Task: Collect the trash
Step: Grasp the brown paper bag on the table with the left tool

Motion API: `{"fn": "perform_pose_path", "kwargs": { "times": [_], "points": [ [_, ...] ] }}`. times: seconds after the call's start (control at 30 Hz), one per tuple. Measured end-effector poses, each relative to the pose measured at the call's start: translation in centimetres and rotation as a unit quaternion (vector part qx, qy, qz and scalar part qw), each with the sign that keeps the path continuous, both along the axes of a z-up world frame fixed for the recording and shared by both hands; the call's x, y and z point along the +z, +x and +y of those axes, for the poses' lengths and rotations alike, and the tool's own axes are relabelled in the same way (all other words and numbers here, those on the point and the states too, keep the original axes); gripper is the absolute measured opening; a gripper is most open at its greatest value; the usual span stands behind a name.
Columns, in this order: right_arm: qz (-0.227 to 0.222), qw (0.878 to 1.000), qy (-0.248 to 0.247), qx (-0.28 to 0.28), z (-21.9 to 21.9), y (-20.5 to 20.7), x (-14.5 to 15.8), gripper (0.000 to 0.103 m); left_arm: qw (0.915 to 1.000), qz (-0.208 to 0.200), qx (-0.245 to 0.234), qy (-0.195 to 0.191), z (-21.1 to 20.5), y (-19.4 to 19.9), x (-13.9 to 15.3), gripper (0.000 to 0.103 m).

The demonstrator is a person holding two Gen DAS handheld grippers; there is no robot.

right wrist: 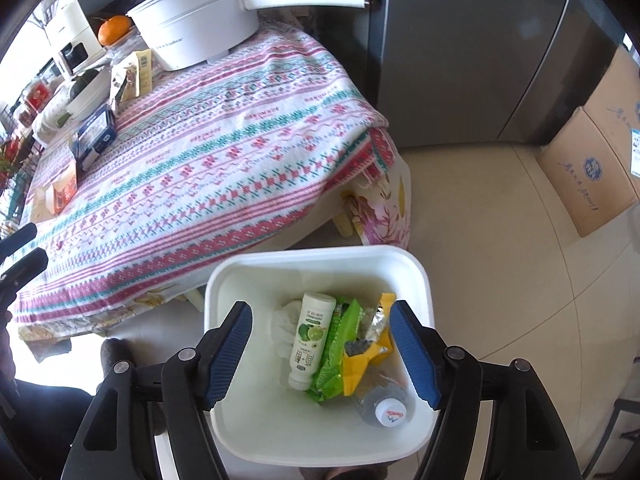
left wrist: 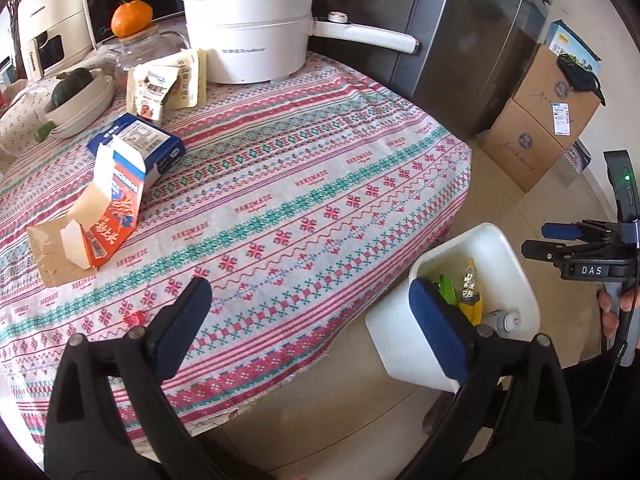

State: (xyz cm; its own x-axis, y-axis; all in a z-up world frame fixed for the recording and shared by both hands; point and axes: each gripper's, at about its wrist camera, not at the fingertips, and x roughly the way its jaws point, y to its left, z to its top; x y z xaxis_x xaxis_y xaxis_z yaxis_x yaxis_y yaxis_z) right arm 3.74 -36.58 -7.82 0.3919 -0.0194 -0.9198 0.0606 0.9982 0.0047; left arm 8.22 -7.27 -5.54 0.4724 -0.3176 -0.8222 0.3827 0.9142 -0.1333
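My right gripper (right wrist: 320, 312) hangs open over a white trash bin (right wrist: 320, 256) on the floor, nothing between its fingers. In the bin lie a white lime-label bottle (right wrist: 310, 340), a green wrapper (right wrist: 340, 344), a yellow wrapper (right wrist: 368, 356) and a clear capped bottle (right wrist: 390, 412). My left gripper (left wrist: 310, 286) is open and empty above the table's near edge. On the patterned tablecloth (left wrist: 320, 180), to its left, lie a torn orange carton (left wrist: 108, 216), a blue box (left wrist: 140, 140) and opened snack pouches (left wrist: 160, 88). A small red scrap (left wrist: 134, 317) lies near the left finger.
A white electric pot (left wrist: 248, 32) with a long handle stands at the table's back. An orange (left wrist: 131, 18) and a bowl with a green squash (left wrist: 76, 96) sit back left. A grey fridge (left wrist: 460, 40) and stacked cardboard boxes (left wrist: 540, 120) stand beyond the bin.
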Motion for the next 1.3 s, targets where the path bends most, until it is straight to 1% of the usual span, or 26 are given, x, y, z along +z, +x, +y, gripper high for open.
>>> {"fn": "perform_pose_path", "kwargs": {
  "times": [0.23, 0.33, 0.43, 0.57, 0.73, 0.87, 0.93, 0.97, 1.03, 1.1, 1.13, 1.17, 1.23, 1.27, 1.3],
  "points": [
    [-0.015, 1.000, 0.004, 0.022, 3.1, 1.6, 1.1, 0.074, 0.9978, -0.003, 0.067, 0.001, 5.2, 2.2, 0.3, 0.099],
    [-0.014, 0.999, 0.003, 0.035, 4.5, 2.4, 1.2, 0.074, 0.9945, 0.001, 0.105, 0.000, 7.9, 3.4, 0.2, 0.099],
    [-0.013, 0.999, 0.001, 0.047, 6.1, 3.1, 1.2, 0.074, 0.9889, 0.007, 0.149, 0.003, 11.1, 4.8, 0.0, 0.099],
    [-0.014, 0.998, 0.001, 0.061, 7.9, 4.0, 1.2, 0.074, 0.9769, 0.026, 0.212, -0.007, 15.9, 6.4, -1.1, 0.099],
    [-0.011, 0.997, 0.001, 0.075, 10.1, 5.0, 1.0, 0.074, 0.9570, 0.066, 0.278, -0.048, 20.7, 7.8, -3.3, 0.099],
    [-0.010, 0.997, 0.004, 0.082, 11.7, 5.9, 0.8, 0.074, 0.9426, 0.087, 0.308, -0.097, 22.5, 8.4, -5.0, 0.099],
    [-0.010, 0.996, 0.008, 0.084, 12.5, 6.3, 0.7, 0.074, 0.9379, 0.091, 0.316, -0.112, 22.9, 8.8, -5.7, 0.099],
    [-0.010, 0.996, 0.010, 0.084, 13.0, 6.4, 0.6, 0.074, 0.9368, 0.091, 0.317, -0.116, 23.0, 9.1, -6.0, 0.097],
    [-0.009, 0.996, 0.013, 0.085, 13.7, 6.8, 0.4, 0.074, 0.9350, 0.095, 0.321, -0.117, 22.9, 9.5, -6.8, 0.090],
    [-0.008, 0.996, 0.016, 0.087, 14.6, 7.2, 0.2, 0.074, 0.9321, 0.104, 0.324, -0.123, 23.2, 10.0, -7.6, 0.075],
    [-0.006, 0.996, 0.018, 0.088, 15.0, 7.3, 0.0, 0.074, 0.9311, 0.110, 0.324, -0.127, 23.1, 10.1, -8.0, 0.070],
    [-0.004, 0.996, 0.020, 0.089, 15.4, 7.5, -0.1, 0.074, 0.9313, 0.115, 0.320, -0.130, 23.1, 10.3, -8.3, 0.059],
    [-0.003, 0.995, 0.022, 0.095, 16.3, 7.8, -0.4, 0.074, 0.9354, 0.105, 0.315, -0.122, 22.9, 10.4, -8.2, 0.044],
    [-0.004, 0.995, 0.022, 0.098, 16.7, 7.9, -0.5, 0.074, 0.9374, 0.106, 0.308, -0.123, 22.8, 10.4, -8.2, 0.021],
    [-0.006, 0.995, 0.020, 0.101, 17.2, 8.0, -0.5, 0.074, 0.9383, 0.108, 0.303, -0.128, 22.8, 10.3, -8.1, 0.013]
  ]
}}
